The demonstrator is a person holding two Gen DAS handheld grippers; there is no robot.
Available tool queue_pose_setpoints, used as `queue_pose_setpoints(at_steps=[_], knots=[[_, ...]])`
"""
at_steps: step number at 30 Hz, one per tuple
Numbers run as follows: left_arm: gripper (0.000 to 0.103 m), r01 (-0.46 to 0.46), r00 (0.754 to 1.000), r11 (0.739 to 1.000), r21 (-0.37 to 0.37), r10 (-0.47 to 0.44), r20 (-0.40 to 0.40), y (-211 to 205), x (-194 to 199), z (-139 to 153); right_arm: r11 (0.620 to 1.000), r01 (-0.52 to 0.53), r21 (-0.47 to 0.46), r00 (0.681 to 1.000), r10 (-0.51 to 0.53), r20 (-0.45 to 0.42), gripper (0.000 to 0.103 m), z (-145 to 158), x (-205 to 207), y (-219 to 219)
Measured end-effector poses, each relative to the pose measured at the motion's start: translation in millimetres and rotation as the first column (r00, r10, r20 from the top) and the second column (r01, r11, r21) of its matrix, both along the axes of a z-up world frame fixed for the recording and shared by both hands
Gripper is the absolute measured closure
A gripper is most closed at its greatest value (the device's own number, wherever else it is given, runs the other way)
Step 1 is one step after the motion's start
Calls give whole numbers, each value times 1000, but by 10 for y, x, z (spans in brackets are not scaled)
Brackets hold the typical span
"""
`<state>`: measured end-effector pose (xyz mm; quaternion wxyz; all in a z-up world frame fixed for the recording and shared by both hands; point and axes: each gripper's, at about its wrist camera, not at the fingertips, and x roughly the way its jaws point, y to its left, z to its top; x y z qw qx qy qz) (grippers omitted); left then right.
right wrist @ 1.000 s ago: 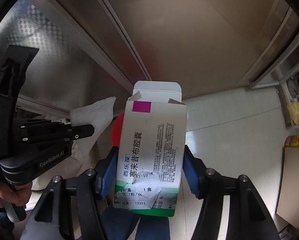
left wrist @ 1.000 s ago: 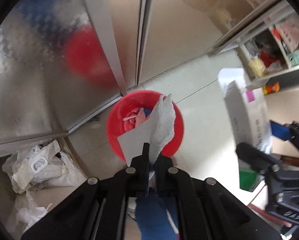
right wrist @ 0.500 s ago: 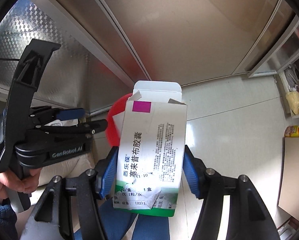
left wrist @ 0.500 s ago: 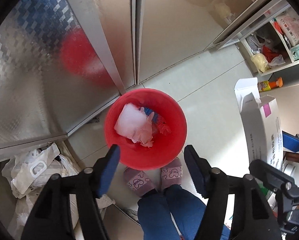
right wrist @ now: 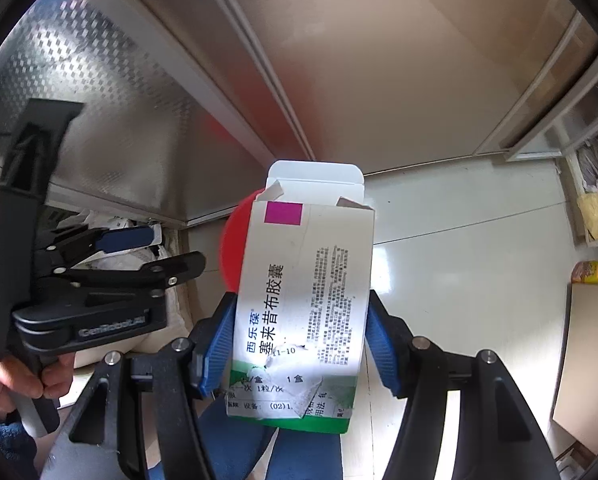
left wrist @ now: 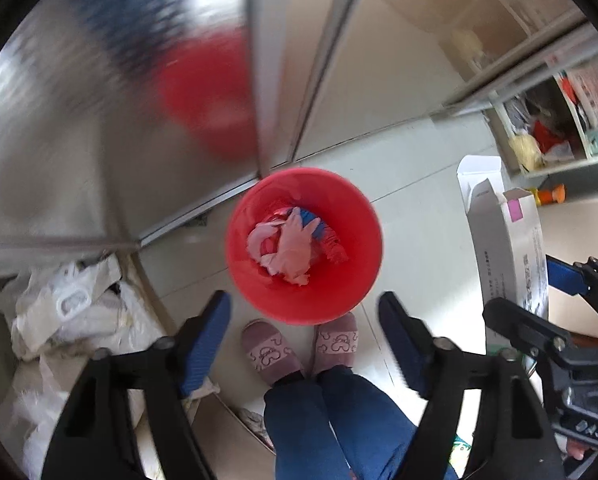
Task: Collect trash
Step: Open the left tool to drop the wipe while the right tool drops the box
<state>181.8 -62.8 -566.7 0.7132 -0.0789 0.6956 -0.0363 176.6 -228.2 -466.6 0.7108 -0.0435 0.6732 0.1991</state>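
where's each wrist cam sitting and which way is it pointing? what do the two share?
Left wrist: rides the open left gripper, looks down at the red bin on the floor; shows both blue-padded fingers, slippers, jeans.
Right wrist: rides the right gripper, aimed forward and down at the medicine box clamped between its pads, steel cabinet behind; shows the left hand.
Shared: bin, box, cabinet, floor, and each view catches the other gripper.

Pale tiled floor (left wrist: 415, 184), red bin (left wrist: 303, 248) of crumpled trash standing on it beside a metal door frame, two pink slippers (left wrist: 299, 347) at its near rim, white plastic bags (left wrist: 71, 312) heaped left.
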Motion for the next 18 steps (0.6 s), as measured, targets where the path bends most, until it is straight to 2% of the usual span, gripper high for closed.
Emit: queue_pose_setpoints(at_steps=[3,6,11,18], knots=[[15,-33,999,999,12,33,18,142,-80,43,999,-36,2,999,36,-7,45,-41,-3,114],[0,-58,998,998,37,56,37,228,-137,62,997,-83,-4,996,83,-9,45,-117,-18,226],[0,-93,994,995,48,90,62,374,-226,53,990,-142,-18,989,142,-41,44,-305,-35,403],[0,-125,992,991,53,123,38,519,-315,-40,978,-207,-32,977,206,-55,44,-485,-76,643]])
